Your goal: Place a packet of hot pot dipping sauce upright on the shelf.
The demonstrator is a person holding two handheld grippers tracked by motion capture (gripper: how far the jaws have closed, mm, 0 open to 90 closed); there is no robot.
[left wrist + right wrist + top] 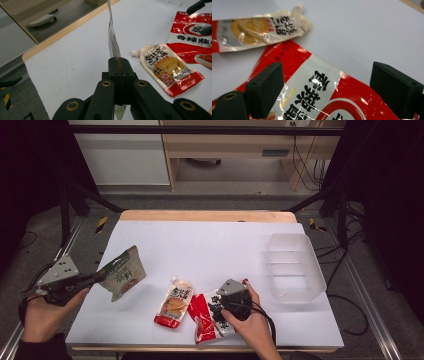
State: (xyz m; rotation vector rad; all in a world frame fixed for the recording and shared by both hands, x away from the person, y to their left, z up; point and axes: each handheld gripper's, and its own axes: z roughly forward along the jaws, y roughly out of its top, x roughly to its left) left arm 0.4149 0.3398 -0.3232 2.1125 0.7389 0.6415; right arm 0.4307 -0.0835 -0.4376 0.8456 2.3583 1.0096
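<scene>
Pinching the edge of a green-and-tan foil snack pouch (pixel 122 274) at the frame's left, the left gripper (pixel 96 279) holds it aloft; lower centre, the right gripper (pixel 325 91) hangs wide open over a red-and-white plastic packet (pixel 317 97). Such a thin grip could let the pouch slip.

Green pouch (pixel 123 273) lifted off table, tilted; red-white packet (pixel 206 316) lying flat nr front edge.

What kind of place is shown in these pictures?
Probably a lab set up for recording. A white table stands inside a black frame, cables hang behind it, and striped warning tape marks the floor.
</scene>
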